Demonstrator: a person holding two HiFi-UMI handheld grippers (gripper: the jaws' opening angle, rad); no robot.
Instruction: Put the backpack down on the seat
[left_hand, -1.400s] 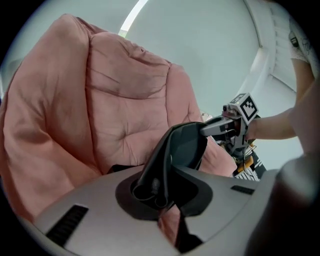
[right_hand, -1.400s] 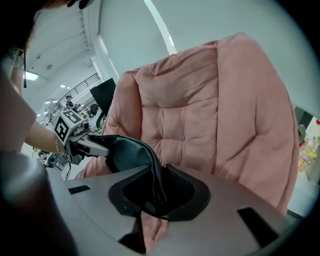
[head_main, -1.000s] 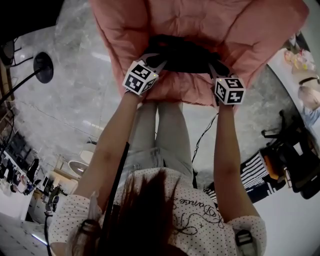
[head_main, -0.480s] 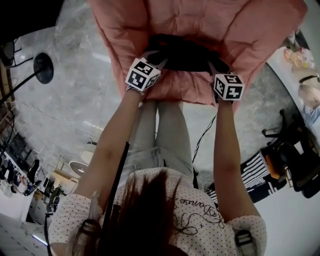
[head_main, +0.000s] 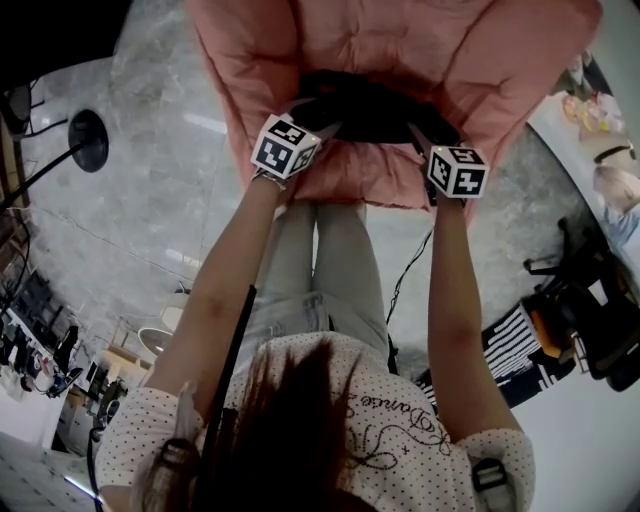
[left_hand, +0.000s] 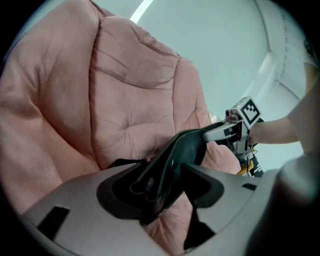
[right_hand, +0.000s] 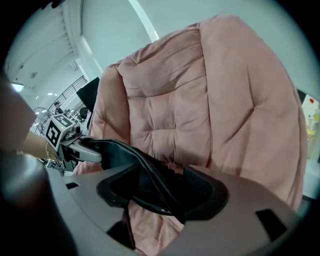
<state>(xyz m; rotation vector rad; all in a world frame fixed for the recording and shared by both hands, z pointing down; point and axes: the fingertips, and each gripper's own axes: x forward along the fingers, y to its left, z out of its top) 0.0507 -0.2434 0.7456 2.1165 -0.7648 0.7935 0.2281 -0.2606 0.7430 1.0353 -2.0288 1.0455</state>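
- The backpack (head_main: 372, 108) is black and soft. It lies across the seat cushion, near the front edge, and its straps (left_hand: 170, 162) rise up at both sides.
- The seat (head_main: 420, 40) is a pink padded chair with quilted folds, under and behind the backpack.

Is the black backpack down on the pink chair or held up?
Down: the backpack lies on the pink seat; left gripper and right gripper, jaws opening, have straps between them.

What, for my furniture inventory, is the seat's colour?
The seat is plain pink, clearest in the right gripper view.
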